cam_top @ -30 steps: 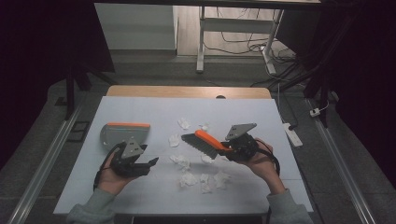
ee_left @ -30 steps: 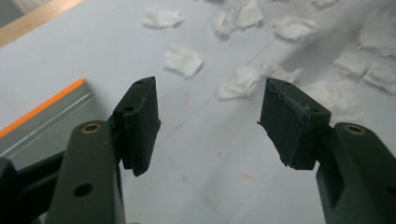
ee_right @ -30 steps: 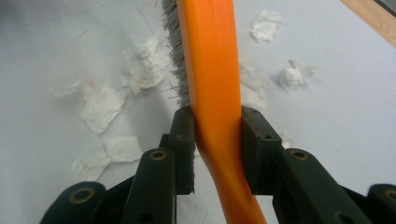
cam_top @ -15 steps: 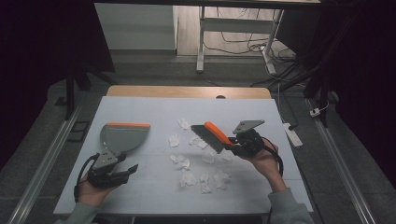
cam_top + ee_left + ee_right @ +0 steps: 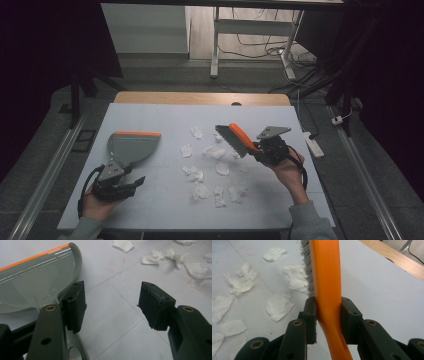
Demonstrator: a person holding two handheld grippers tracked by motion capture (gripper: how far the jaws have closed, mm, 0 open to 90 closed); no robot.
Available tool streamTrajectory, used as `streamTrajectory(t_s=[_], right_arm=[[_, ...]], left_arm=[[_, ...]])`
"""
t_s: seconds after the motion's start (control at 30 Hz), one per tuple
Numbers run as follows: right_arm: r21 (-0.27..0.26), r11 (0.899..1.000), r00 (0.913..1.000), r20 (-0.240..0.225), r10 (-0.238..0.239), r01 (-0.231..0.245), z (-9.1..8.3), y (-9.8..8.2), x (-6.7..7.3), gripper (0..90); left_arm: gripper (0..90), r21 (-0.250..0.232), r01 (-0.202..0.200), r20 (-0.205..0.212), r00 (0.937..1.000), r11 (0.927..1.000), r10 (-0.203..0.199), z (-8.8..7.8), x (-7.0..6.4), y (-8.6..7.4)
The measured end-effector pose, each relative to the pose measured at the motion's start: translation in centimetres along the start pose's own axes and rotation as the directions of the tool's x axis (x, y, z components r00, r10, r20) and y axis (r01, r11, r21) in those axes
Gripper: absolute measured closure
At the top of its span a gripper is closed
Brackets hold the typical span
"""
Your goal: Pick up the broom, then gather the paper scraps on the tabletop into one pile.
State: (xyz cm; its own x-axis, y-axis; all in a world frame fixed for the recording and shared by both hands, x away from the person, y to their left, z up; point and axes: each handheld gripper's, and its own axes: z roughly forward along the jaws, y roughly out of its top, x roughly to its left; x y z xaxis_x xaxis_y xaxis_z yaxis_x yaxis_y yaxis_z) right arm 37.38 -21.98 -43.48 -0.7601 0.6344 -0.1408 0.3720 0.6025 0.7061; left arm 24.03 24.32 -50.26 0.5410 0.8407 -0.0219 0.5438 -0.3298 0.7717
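A grey dustpan [image 5: 131,146] with an orange front edge lies on the left of the white table [image 5: 160,115]; its pan [image 5: 30,287] shows in the left gripper view. My left gripper [image 5: 131,183] is open just behind the dustpan's handle, its jaws [image 5: 112,307] spread wide over bare table, the left jaw beside the handle. My right gripper [image 5: 256,149] is shut on the orange handle of a hand brush [image 5: 235,138], held above the table at the right. The brush [image 5: 324,277] has grey bristles and points toward several crumpled white paper scraps [image 5: 215,152] in the middle.
Paper scraps [image 5: 278,306] are strewn from the table's centre toward its front edge. A wooden strip [image 5: 200,97] runs along the far edge. A power strip [image 5: 312,140] lies on the floor at the right. Metal rails flank the table.
My left gripper has drawn back toward the table's front left, behind the dustpan handle. My right gripper has carried the brush a little farther from me and to the right.
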Motion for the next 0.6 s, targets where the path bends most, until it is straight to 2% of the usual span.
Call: streamTrajectory(t_s=[0.2, 0.33, 0.47, 0.6], right_arm=[[0.002, 1.0, 0.9997, 0.021, 0.01, -0.01, 0.1, 0.0, -0.4, 69.2], [0.026, 1.0, 0.9995, 0.031, 0.005, -0.006, 0.6, 0.7, -0.9, 69.2], [0.093, 0.996, 0.9979, 0.064, -0.009, 0.003, 1.5, 1.6, -2.4, 69.3], [0.135, 0.991, 0.9963, 0.086, 0.005, -0.016, 2.4, 2.9, -4.1, 69.3]], left_arm=[[38.9, 0.005, 0.006, 0.012, 0.9999, 1.0, -0.006, -0.1, 0.0, -0.2], [38.6, 0.014, -0.018, 0.009, 0.9998, 0.9997, 0.018, 0.2, -0.1, 0.1], [38.4, 0.015, -0.03, 0.014, 0.9995, 0.9995, 0.029, 0.3, -0.3, 0.2], [38.6, 0.001, -0.016, 0.014, 0.9998, 0.9999, 0.016, 0.0, 0.0, 0.0]])
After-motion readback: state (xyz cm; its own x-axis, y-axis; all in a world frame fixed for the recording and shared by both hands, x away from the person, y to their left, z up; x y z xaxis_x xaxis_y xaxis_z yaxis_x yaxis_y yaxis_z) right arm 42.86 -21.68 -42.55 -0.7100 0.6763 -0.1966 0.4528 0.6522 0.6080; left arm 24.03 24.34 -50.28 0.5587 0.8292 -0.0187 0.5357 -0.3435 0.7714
